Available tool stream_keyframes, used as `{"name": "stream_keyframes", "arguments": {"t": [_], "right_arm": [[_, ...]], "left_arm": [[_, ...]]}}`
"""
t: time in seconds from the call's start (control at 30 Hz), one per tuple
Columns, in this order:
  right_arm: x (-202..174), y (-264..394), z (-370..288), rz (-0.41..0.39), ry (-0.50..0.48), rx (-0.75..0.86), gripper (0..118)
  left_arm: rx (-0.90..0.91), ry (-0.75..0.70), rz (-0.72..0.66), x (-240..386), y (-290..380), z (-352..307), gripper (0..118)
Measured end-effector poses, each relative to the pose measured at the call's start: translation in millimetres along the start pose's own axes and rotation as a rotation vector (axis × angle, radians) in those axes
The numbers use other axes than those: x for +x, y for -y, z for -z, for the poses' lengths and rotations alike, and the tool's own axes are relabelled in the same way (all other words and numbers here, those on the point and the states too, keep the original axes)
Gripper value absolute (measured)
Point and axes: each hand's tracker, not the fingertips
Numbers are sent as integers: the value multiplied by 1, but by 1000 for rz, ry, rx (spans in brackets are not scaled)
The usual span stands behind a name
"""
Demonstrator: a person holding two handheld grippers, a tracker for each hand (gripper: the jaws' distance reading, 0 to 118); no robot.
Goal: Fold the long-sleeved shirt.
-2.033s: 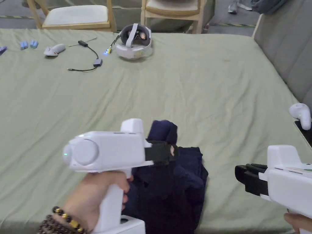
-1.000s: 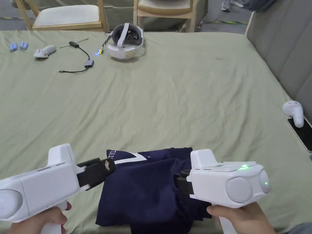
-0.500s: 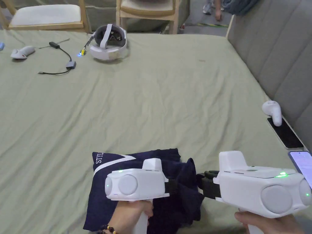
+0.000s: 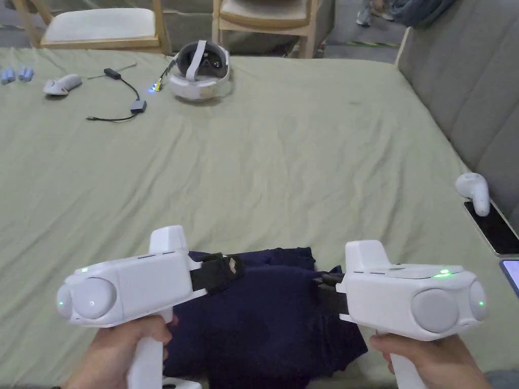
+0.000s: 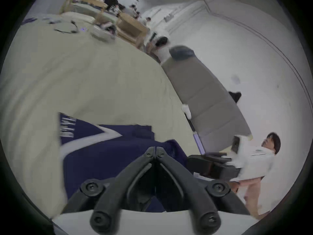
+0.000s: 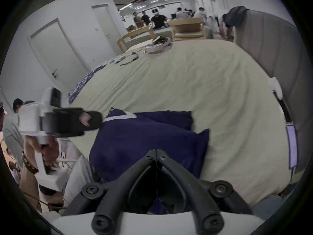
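The navy long-sleeved shirt (image 4: 263, 314) lies folded into a compact bundle at the near edge of the green bed (image 4: 304, 162). In the left gripper view its white print shows at the far left corner (image 5: 110, 154). My left gripper (image 4: 234, 266) hovers just above the shirt's upper left edge, jaws shut with nothing between them (image 5: 155, 149). My right gripper (image 4: 322, 283) sits at the shirt's right edge, jaws shut, tips over the cloth (image 6: 156, 152). The right gripper view also shows the shirt (image 6: 144, 137) and the left gripper (image 6: 100, 120).
A white headset (image 4: 200, 71), a cable with adapter (image 4: 129, 99) and a white controller (image 4: 62, 84) lie at the far side of the bed. Another controller (image 4: 474, 190) and a phone (image 4: 494, 228) rest by the grey headboard (image 4: 471, 76). Wooden chairs (image 4: 96, 25) stand behind.
The left gripper held a bunch of shirt up, let it go, then reached to the shirt's right side and has now drawn back left. The right gripper came in to the right edge.
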Motion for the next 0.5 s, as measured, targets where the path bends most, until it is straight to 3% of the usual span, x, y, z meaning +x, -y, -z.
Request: {"name": "stream_keyframes", "arguments": {"t": [0.13,0.17,0.2,0.23,0.27,0.37,0.5], "right_arm": [[1,3,41,-6,2,-85,0],[5,5,47,-1,10,-99,0],[11,8,54,17,24,-118,0],[17,11,60,36,42,-147,0],[23,14,65,52,43,-161,0],[37,20,73,119,-25,-163,0],[37,18,75,122,-26,-171,0]], "left_arm": [[37,-67,-33,-25,-3,-46,9],[32,-73,-38,-31,-2,-50,26],[28,-91,-55,-36,0,-54,70],[32,-117,-68,-45,3,-54,100],[28,-139,-79,-50,5,-55,111],[22,-138,-95,-58,14,-42,108],[-50,-133,-223,-96,21,17,108]]}}
